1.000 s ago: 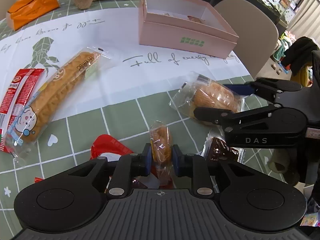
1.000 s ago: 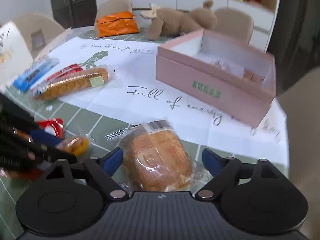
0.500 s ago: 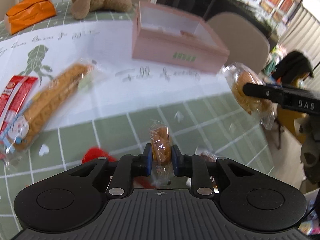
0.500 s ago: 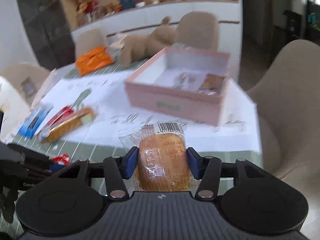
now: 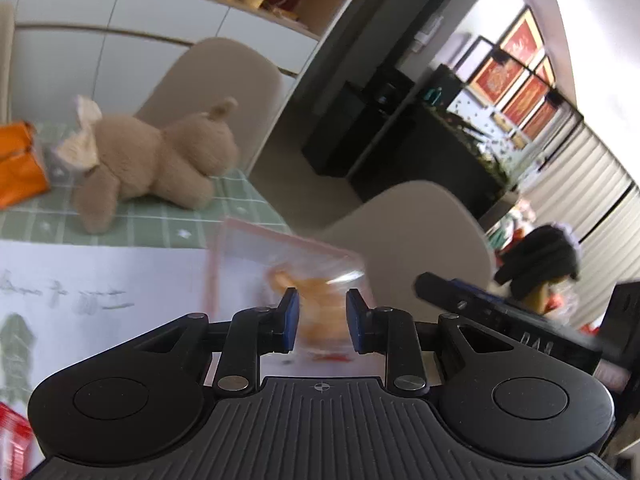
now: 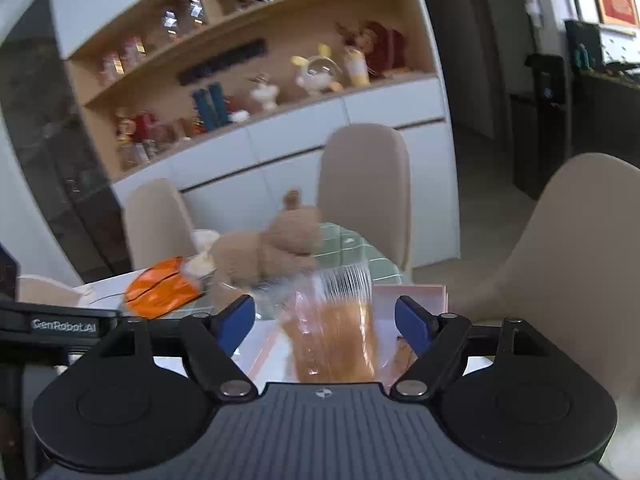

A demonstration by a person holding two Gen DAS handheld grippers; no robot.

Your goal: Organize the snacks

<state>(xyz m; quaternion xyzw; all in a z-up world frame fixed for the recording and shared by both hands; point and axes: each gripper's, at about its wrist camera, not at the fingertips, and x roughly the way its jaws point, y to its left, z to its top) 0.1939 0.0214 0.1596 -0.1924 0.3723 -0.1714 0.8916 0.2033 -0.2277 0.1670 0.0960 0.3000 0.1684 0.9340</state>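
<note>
My left gripper point(image 5: 322, 322) has its jaws slightly parted around a small orange wrapped snack point(image 5: 320, 312), which is blurred; it is over the pink box point(image 5: 248, 256). My right gripper point(image 6: 325, 322) is open, jaws wide apart, and the wrapped bread bun point(image 6: 334, 340) sits blurred between them without touching the pads, over the pink box point(image 6: 412, 294). The right gripper's body point(image 5: 500, 320) shows to the right in the left wrist view.
A brown plush bear point(image 5: 152, 160) and an orange packet point(image 5: 16, 164) lie on the green checked tablecloth point(image 5: 160, 224) beyond the box. Beige chairs point(image 5: 408, 232) stand around the table. A red packet point(image 5: 12, 436) is at the lower left.
Both grippers rose and moved forward over the pink box. The right jaws opened and let go of the bun. The left jaws widened slightly around the small snack.
</note>
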